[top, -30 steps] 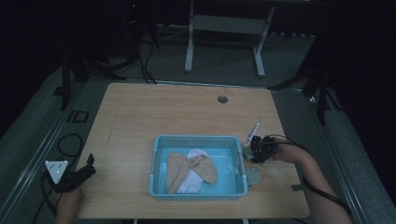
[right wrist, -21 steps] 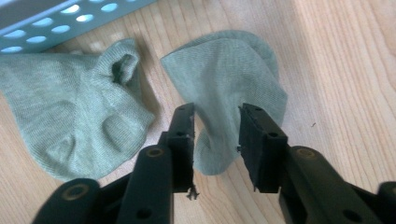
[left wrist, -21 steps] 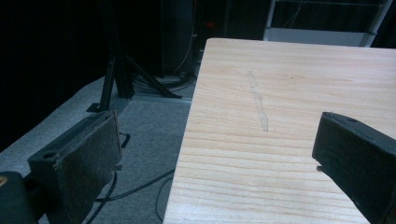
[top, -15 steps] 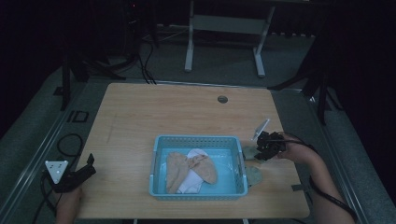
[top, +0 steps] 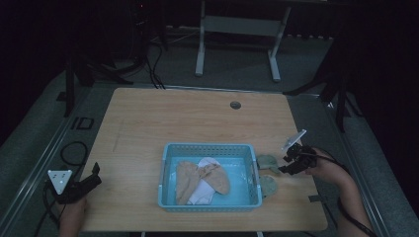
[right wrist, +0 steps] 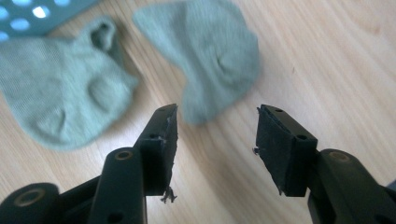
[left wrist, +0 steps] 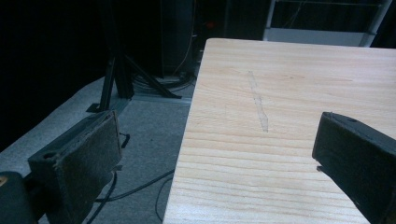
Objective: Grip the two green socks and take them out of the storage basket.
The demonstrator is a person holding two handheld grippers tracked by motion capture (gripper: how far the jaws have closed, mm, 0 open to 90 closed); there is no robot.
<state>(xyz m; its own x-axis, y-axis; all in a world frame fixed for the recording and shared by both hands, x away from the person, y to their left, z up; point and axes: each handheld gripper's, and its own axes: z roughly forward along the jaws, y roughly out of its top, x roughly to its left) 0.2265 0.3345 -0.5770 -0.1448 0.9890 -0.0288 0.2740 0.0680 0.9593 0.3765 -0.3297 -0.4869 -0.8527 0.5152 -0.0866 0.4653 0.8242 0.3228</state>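
Note:
Two grey-green socks lie flat on the wooden table just right of a blue basket [top: 254, 173]: one [top: 268, 161] farther back, one [top: 269, 184] nearer the front edge. In the right gripper view they show as a sock [right wrist: 219, 51] straight ahead and a sock [right wrist: 60, 102] to its left. My right gripper [top: 285, 163] [right wrist: 215, 116] stands open just short of the nearer sock's edge, with nothing between its jaws. The basket holds two tan socks [top: 215, 177] and a white sock [top: 202, 192]. My left gripper [top: 95, 173] [left wrist: 219, 140] hangs open at the table's front left corner.
A round cable hole [top: 235, 104] sits at the back of the table [top: 163, 118]. Cables [top: 69, 150] lie on the floor to the left, below the table's left edge [left wrist: 187, 140]. A metal stand [top: 237, 29] is behind the table.
My right gripper has drawn back a little to the right, away from the basket and the socks. The left gripper has stayed put.

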